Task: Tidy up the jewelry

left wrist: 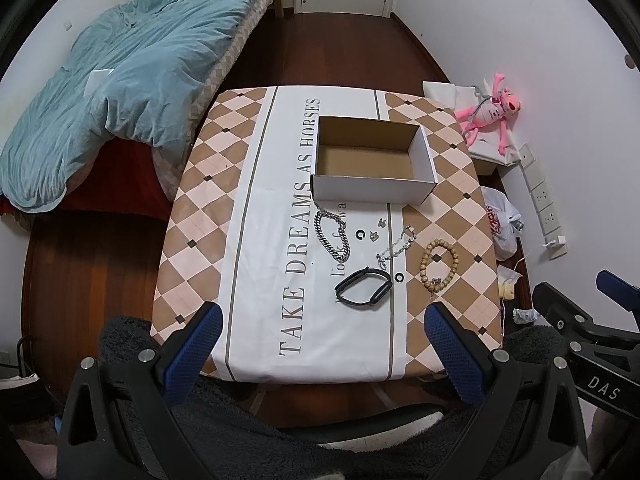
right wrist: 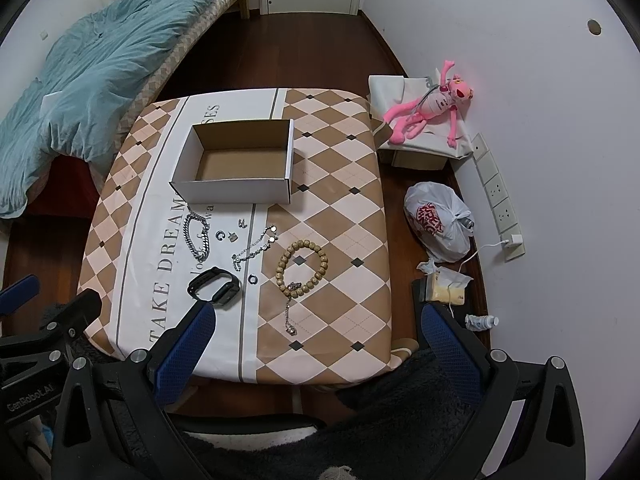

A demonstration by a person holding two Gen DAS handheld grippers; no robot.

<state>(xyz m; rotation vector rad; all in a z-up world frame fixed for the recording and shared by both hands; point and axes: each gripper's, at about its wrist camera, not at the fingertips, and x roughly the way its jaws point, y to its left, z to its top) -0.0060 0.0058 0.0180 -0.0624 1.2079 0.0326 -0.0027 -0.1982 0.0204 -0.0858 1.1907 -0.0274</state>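
Left wrist view looks down on a small table [left wrist: 248, 280] covered with a diamond-patterned cloth, where an open cardboard box [left wrist: 372, 160] stands toward the far side with nothing visible inside it. The jewelry lies loose on the cloth just in front of the box: a heavy silver chain [left wrist: 330, 236] nearest its front wall, a thin silver bracelet [left wrist: 396, 246] to the right of that, a wooden bead bracelet [left wrist: 438, 264] further right, and a black wristband [left wrist: 363, 288] closest to the near edge. Small pieces, among them two black rings [left wrist: 360, 235], are scattered between the chains. The left gripper [left wrist: 322, 336] hangs above the near edge of the table with its blue fingers [left wrist: 200, 344] spread wide and nothing between them. From the right wrist view, the right gripper [right wrist: 316, 340] is likewise spread wide and empty, its left finger just short of the wristband [right wrist: 214, 285], with the bead bracelet [right wrist: 302, 266] and a thin chain trailing from it lying ahead. Off the table, a bed with a blue quilt [right wrist: 92, 64] is at left, and a pink plush toy [right wrist: 430, 110] and a white plastic bag [right wrist: 438, 220] are at right.
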